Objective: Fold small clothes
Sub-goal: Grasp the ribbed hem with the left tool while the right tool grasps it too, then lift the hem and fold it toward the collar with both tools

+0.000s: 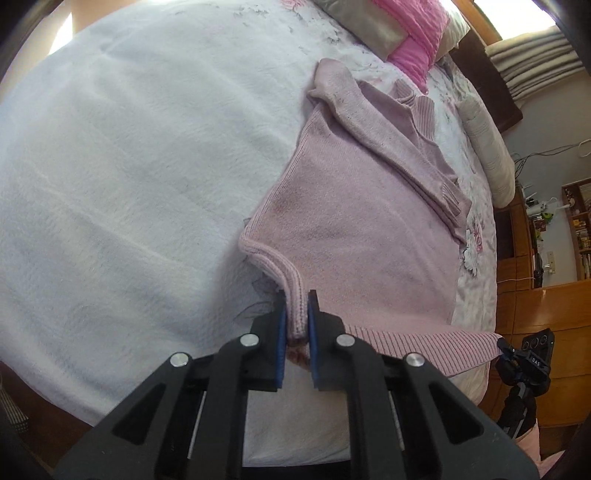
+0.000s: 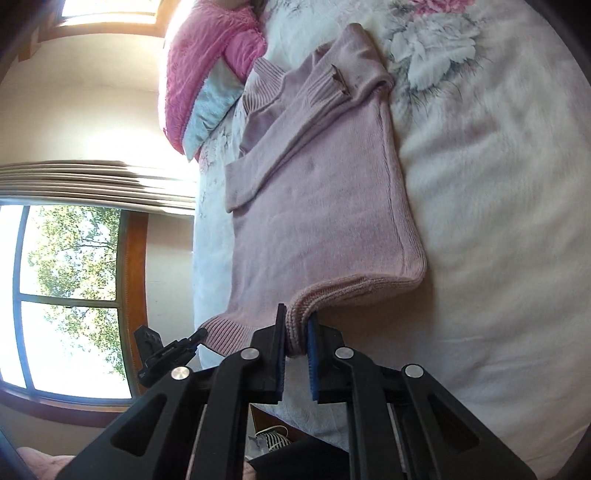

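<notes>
A pink knit sweater [image 1: 354, 229] lies on a white fluffy bedspread [image 1: 129, 166], both sleeves folded across its body. My left gripper [image 1: 297, 295] is shut on the ribbed bottom hem near one corner, lifting it a little. In the right wrist view the same sweater [image 2: 317, 206] stretches away from me, and my right gripper [image 2: 297, 317] is shut on the hem near the other corner. Each wrist view catches the other gripper at the hem's far end: the right gripper [image 1: 524, 354] and the left gripper [image 2: 166, 350].
Pink and beige pillows [image 1: 399, 29] lie at the head of the bed, beyond the sweater's collar. The bedspread [image 2: 498, 221] has a floral print. A rolled cream bolster [image 1: 487, 147] lies along the bed's edge. Wooden furniture [image 1: 546, 295] and a window [image 2: 66, 295] stand beside the bed.
</notes>
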